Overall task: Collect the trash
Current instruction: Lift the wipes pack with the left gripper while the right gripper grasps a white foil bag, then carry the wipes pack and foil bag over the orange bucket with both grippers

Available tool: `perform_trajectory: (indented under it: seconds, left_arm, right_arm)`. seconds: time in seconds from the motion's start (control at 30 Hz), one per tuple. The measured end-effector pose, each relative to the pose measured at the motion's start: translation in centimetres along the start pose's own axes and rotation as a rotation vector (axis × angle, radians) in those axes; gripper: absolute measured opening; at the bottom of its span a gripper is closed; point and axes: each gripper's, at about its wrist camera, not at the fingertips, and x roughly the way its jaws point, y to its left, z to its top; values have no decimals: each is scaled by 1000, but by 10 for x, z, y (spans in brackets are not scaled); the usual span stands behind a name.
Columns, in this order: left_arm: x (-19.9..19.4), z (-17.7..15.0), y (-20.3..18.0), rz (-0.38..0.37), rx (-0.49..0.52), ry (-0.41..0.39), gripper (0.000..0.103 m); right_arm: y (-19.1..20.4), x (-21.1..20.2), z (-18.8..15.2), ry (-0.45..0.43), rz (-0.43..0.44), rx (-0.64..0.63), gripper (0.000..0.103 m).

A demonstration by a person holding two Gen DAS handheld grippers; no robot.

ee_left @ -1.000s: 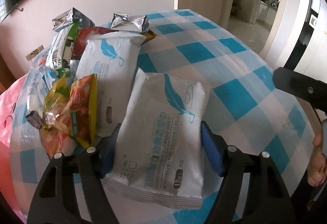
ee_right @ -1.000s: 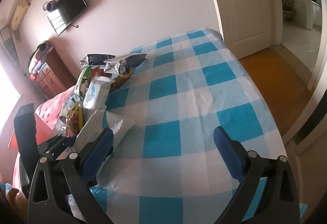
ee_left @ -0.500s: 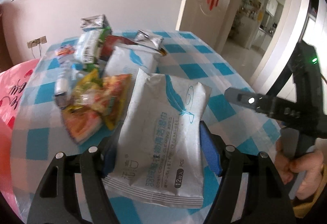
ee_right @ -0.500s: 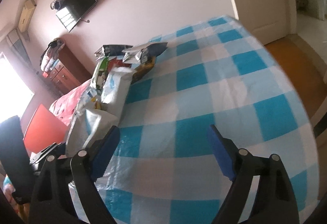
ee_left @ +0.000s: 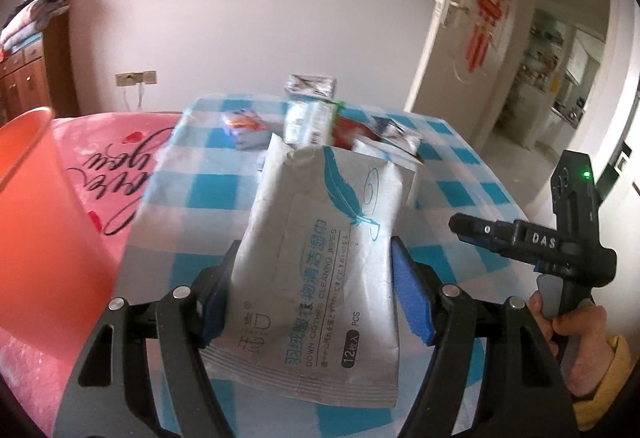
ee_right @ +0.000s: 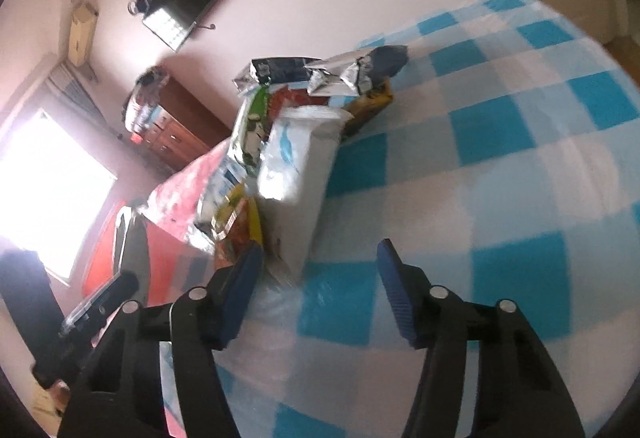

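The left claw (ee_left: 310, 294) is gripping a grey pack of cleaning wipes (ee_left: 320, 270) across its lower half, the blue pads pressing against both side edges, and the pack is standing raised above the counter (ee_left: 192, 230), tilted away from the camera. The counter is wearing a blue and white checked cloth. Behind the pack, more wrappers are lying in a heap (ee_left: 320, 118) toward the far end of the counter: a green and white packet, a silver foil bag, and a small orange packet off to the left.

To the left of the counter, a pink sheet with black script (ee_left: 108, 166) is showing, and an orange bin (ee_left: 44, 214) is sitting at the left edge of the view.

The right claw (ee_right: 318, 274) is hanging wide open over the counter (ee_right: 500, 178), with nothing between its pads. In its own view, the trash heap (ee_right: 288, 142) is lying just ahead and to the left, with a second white wipes pack (ee_right: 296, 178) nearest its left pad. From the left camera, the right claw (ee_left: 464, 226) is visible at the counter's right side, held by a hand (ee_left: 576, 342) in a yellow sleeve.
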Motion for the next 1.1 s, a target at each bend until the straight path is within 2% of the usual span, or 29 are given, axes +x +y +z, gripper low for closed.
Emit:
perform_trajectory:
  seconds: [0.2, 0.37, 0.5, 0.7, 0.8, 0.83, 0.93, 1.1]
  left_arm:
    - [-5, 3, 16, 25, -25, -15, 71]
    - [-2, 4, 24, 30, -42, -17, 71]
    - [1, 3, 26, 33, -50, -13, 72]
    - [5, 3, 29, 34, -55, -9, 72]
    - [6, 2, 30, 29, -63, -10, 72]
    - [7, 2, 30, 27, -64, -9, 72]
    - [8, 1, 29, 26, -64, -9, 72]
    - [5, 0, 28, 25, -66, -15, 72]
  right_arm:
    - [-1, 26, 24, 11, 116, 51, 56]
    - [-5, 49, 37, 43, 129, 70, 55]
    - [-8, 64, 42, 78, 158, 90, 47]
    - [-11, 76, 47, 105, 193, 97, 47]
    - [-10, 78, 50, 114, 192, 73, 46]
    - [-9, 78, 50, 119, 192, 68, 39]
    - [-3, 78, 50, 102, 197, 57, 30]
    - [8, 65, 43, 72, 162, 8, 26]
